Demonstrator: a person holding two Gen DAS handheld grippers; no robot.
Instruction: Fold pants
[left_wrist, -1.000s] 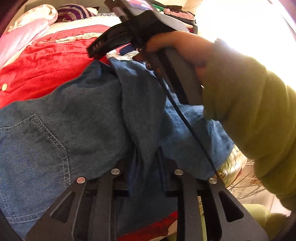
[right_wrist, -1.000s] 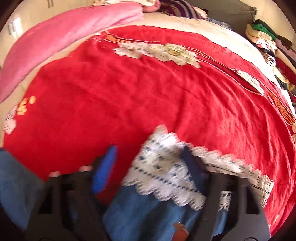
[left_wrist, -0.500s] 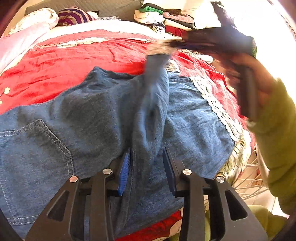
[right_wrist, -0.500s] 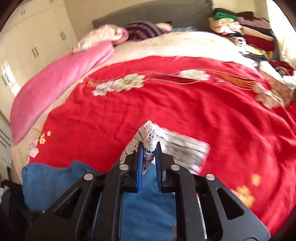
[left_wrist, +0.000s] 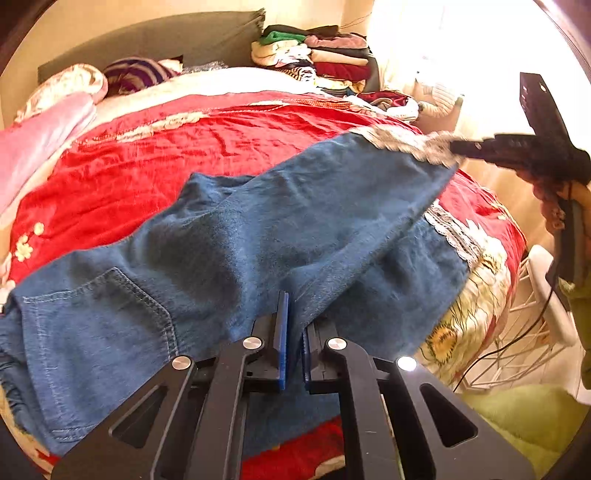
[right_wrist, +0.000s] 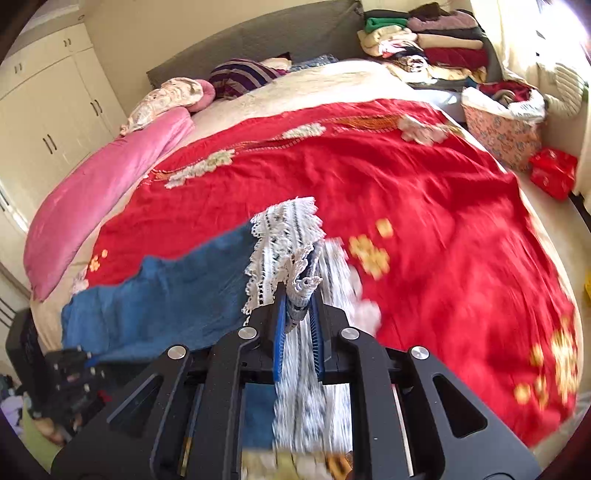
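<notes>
Left wrist view, left to right. The denim pants (left_wrist: 229, 251) lie across the red bedspread (left_wrist: 207, 147), waist and back pocket at lower left of the frame, one leg raised toward the upper right. The left gripper (left_wrist: 293, 332) sits at bottom centre; its jaws have just been closing and now stand narrow, pinching a ridge of denim between the blue pads. The raised leg ends in a lace hem (left_wrist: 410, 142) at upper right, where the right gripper (left_wrist: 461, 147) grips it, its handle held in a hand (left_wrist: 554, 199) at the right edge. A second lace-trimmed leg end lies flat at right of the frame, near the bed's edge.

Right wrist view, left to right. The pink quilt (right_wrist: 99, 192) occupies the left of the frame. The pants (right_wrist: 166, 295) run from lower left to centre, over the bedspread (right_wrist: 424, 192). The right gripper (right_wrist: 299, 306) at bottom centre has jaws drawn narrow, clamped on the lace hem (right_wrist: 284, 236), which fans out above the pads. Fabric below the jaws is blurred. A stack of folded clothes (right_wrist: 424, 37) sits at upper right.
</notes>
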